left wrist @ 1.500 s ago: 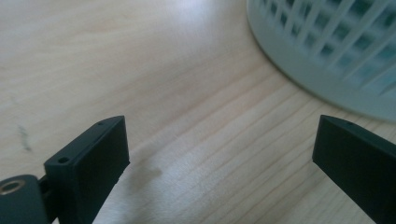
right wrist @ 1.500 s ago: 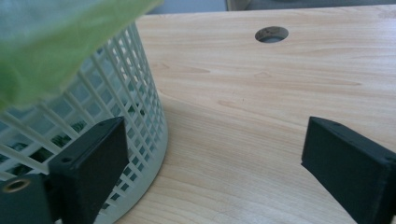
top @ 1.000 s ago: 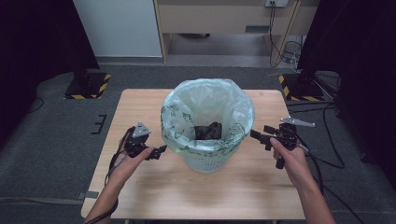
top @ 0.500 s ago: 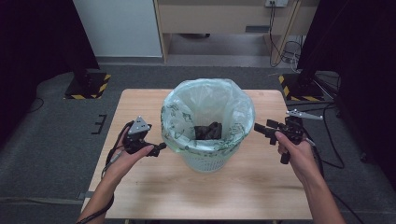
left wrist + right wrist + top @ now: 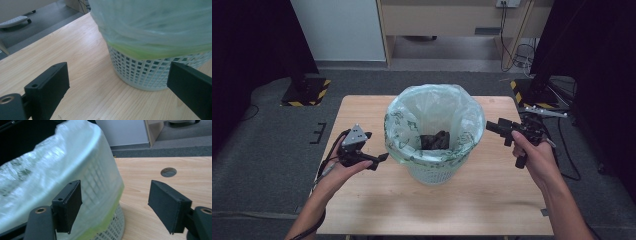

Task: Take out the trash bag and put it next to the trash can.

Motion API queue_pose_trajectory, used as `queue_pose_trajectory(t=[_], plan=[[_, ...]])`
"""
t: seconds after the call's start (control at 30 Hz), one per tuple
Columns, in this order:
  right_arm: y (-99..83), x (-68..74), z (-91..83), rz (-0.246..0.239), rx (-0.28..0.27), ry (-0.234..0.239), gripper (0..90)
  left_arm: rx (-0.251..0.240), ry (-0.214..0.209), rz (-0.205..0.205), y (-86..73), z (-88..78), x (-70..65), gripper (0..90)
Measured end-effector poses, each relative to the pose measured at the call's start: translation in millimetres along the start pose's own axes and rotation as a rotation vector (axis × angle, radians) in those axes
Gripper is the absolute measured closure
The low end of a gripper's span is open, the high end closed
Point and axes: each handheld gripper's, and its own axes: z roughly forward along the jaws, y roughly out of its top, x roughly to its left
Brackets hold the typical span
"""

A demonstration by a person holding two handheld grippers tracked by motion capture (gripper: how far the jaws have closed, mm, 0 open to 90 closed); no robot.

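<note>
White lattice plastic wastebasket (image 5: 432, 172) with pale green translucent bag liner (image 5: 434, 120) mid-table (image 5: 362, 210). Left gripper (image 5: 382, 157) just left, right gripper (image 5: 492, 127) just right; both jaws released, empty.

Lighting: even, soft, from overhead; wooden table (image 5: 362, 107) bright, surroundings falling to near black at both sides. Shadows faint. Mild sheen on the pale green bin liner (image 5: 50, 162). High view slightly soft; gripper views sharper, jaws at bottom blurred, edges mildly bowed
</note>
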Motion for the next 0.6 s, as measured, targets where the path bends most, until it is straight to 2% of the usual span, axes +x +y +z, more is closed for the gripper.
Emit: queue_pose_trajectory(t=[0.2, 0.27, 0.37, 0.6], plan=[[14.4, 12.3, -2.2, -0.011, -0.010, 0.011, 30.2, -0.020, -0.011, 0.021, 3.3, -6.1, -3.7, 3.4], [18.1, 17.2, -1.9, -0.009, -0.014, 0.027, 33.8, -0.029, -0.016, 0.026, 4.6, -7.8, -5.0, 3.3], [22.0, 21.2, -0.4, -0.011, -0.013, 0.037, 34.1, -0.037, -0.022, 0.041, 6.0, -11.6, -6.8, 3.3], [27.1, 25.3, 0.5, -0.008, -0.016, 0.041, 35.0, -0.046, -0.024, 0.040, 8.6, -14.8, -8.1, 3.3]])
